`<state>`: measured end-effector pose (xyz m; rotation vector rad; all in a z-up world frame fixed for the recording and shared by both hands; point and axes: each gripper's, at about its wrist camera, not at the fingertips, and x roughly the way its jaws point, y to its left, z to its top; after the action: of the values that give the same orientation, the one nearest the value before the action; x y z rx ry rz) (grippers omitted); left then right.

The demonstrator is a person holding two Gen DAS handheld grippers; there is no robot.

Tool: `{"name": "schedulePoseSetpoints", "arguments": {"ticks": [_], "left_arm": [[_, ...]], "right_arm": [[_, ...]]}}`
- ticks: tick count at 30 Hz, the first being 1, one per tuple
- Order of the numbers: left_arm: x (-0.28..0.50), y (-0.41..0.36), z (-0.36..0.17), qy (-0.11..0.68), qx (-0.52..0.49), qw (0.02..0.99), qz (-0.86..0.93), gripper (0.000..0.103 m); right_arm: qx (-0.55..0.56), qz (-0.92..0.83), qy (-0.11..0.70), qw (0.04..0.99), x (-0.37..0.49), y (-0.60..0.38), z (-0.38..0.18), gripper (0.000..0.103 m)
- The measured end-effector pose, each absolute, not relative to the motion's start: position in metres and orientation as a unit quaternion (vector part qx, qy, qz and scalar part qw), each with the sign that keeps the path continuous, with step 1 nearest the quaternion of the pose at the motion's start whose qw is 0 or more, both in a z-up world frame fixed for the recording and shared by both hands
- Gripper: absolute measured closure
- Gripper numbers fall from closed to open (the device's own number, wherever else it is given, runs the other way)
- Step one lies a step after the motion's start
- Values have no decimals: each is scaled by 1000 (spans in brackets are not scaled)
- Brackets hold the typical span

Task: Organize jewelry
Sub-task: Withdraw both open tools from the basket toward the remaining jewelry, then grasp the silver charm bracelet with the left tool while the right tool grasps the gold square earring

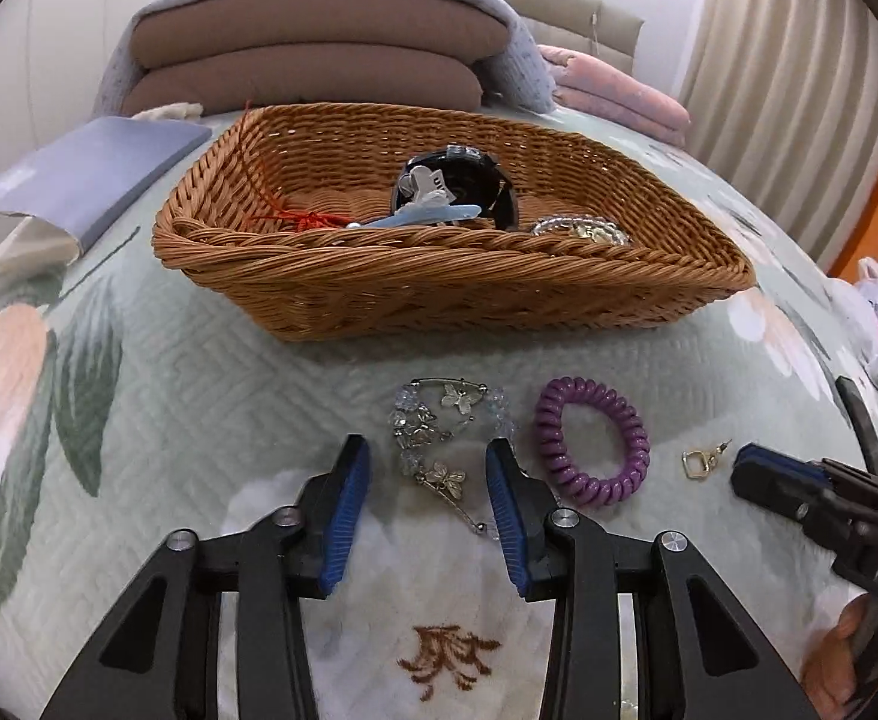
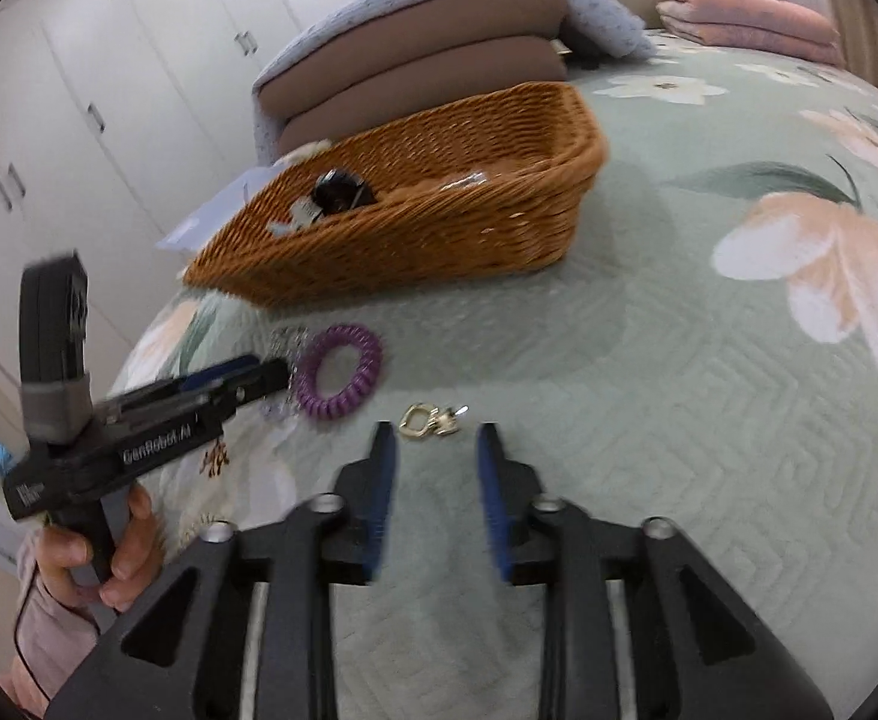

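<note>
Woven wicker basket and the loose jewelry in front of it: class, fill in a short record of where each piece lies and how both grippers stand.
Basket: woven brown wicker basket on the floral bedspread
Between left gripper fingers: clear beaded butterfly bracelet, ungrasped
Beside it: purple spiral hair tie
Ahead of right gripper: small gold earring
Jaws: both open

Bedroom. Bed (image 2: pixel 709 360) under a pale green quilted cover with large peach and white flower print. Two brown cushions (image 1: pixel 313 54) stacked at the head, a grey-blue blanket (image 1: pixel 517 42) draped over them. Folded pink bedding (image 1: pixel 613 90) beside. White wardrobe doors (image 2: pixel 109 90) with bar handles. Beige pleated curtains (image 1: pixel 787 78). Even daylight.
</note>
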<state>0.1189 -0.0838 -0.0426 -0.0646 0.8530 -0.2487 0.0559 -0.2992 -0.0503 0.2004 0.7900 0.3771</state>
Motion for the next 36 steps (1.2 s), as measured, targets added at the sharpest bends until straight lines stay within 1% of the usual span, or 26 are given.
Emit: {"name": "schedulePoseSetpoints", "arguments": {"ticks": [1, 11, 13, 14, 15, 16, 18, 20, 22, 24, 26, 29, 31, 36], "left_arm": [[119, -82, -43, 413, -35, 902, -119, 90], [87, -45, -42, 394, -93, 909, -100, 89], [86, -37, -43, 393, -112, 907, -98, 89], [87, -34, -43, 394, -119, 906, -100, 89], [89, -34, -44, 396, -121, 905, -101, 89], [88, -35, -45, 396, -118, 905, -101, 89], [88, -38, -45, 394, -108, 907, -98, 89], [89, -40, -45, 393, -103, 909, -97, 89], [89, -40, -45, 393, -106, 908, -99, 88], [89, -39, -45, 393, -113, 907, -103, 88], [89, -37, -45, 393, -119, 906, -105, 88], [88, -36, -45, 392, -121, 906, -106, 88], [88, -36, -45, 392, -121, 906, -106, 87], [88, -35, -44, 390, -124, 905, -116, 79]], "right_arm": [[84, 172, 379, 905, 54, -296, -49, 66], [36, 155, 395, 905, 65, -283, -51, 66], [25, 160, 400, 902, 67, -280, -51, 64], [20, 174, 403, 898, 67, -279, -51, 60], [19, 195, 405, 893, 67, -278, -50, 45], [16, 221, 409, 885, 67, -276, -50, 33], [-13, 223, 414, 883, 65, -274, -48, 34], [-77, 209, 410, 884, 58, -266, -49, 35], [-108, 204, 405, 885, 55, -261, -50, 36], [-116, 208, 404, 883, 58, -260, -49, 36], [-121, 209, 402, 883, 64, -258, -48, 40], [-116, 213, 404, 882, 75, -261, -47, 50], [-108, 216, 405, 882, 79, -264, -46, 60], [-85, 229, 406, 881, 84, -273, -48, 61]]}}
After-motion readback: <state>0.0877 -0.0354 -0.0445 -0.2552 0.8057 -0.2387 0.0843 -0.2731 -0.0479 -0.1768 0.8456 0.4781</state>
